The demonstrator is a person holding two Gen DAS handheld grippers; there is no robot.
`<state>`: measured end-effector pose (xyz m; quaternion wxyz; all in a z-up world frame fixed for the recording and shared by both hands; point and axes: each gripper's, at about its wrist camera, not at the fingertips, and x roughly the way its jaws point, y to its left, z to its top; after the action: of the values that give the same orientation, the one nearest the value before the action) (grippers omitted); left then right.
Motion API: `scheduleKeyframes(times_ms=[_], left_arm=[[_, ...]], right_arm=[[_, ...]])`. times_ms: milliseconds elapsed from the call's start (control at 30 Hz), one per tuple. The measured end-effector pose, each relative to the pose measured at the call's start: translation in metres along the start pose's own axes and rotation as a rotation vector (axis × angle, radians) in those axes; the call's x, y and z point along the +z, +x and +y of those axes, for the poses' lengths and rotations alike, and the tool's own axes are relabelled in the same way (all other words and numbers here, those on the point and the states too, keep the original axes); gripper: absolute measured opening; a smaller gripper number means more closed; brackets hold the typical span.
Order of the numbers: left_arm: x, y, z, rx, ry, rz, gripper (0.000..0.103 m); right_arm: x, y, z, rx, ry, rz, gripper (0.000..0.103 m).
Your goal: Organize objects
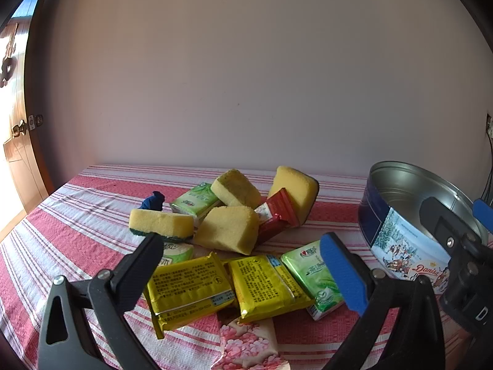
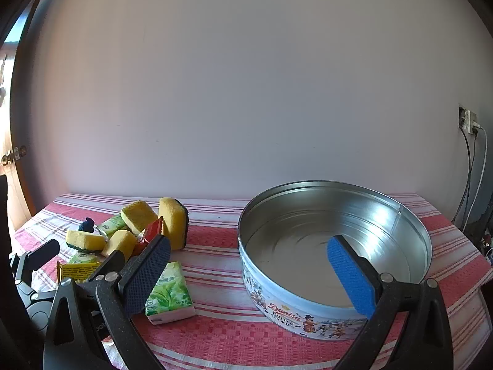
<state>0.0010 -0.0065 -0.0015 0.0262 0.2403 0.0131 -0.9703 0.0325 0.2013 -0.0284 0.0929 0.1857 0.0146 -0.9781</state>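
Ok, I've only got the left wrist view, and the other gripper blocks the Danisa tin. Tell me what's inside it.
Observer: Nothing. The right wrist view shows the Danisa cookie tin with a bare metal floor all round.
Operator: Give me the state of the right tongs.
Observer: The right tongs are open and hold nothing.
Operator: Place them for me.
Observer: One blue pad sits over the tin's inside. The other is outside it, in front of the green tissue pack.
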Motion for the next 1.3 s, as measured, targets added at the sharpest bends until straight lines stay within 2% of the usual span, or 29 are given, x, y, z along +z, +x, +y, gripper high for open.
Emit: scheduleKeyframes(times_ms=[867, 1300], left_arm=[[-0.002, 0.001, 0.003, -0.005, -0.021, 0.024, 0.103], [-0.009, -0.006, 0.017, 0.076, -0.032, 0.055, 0.103]], right_arm=[[-0.001, -0.005, 0.002, 0.031, -0.015, -0.004, 0.103], [-0.003, 0.0, 0.009, 0.054, -0.032, 0.017, 0.103]])
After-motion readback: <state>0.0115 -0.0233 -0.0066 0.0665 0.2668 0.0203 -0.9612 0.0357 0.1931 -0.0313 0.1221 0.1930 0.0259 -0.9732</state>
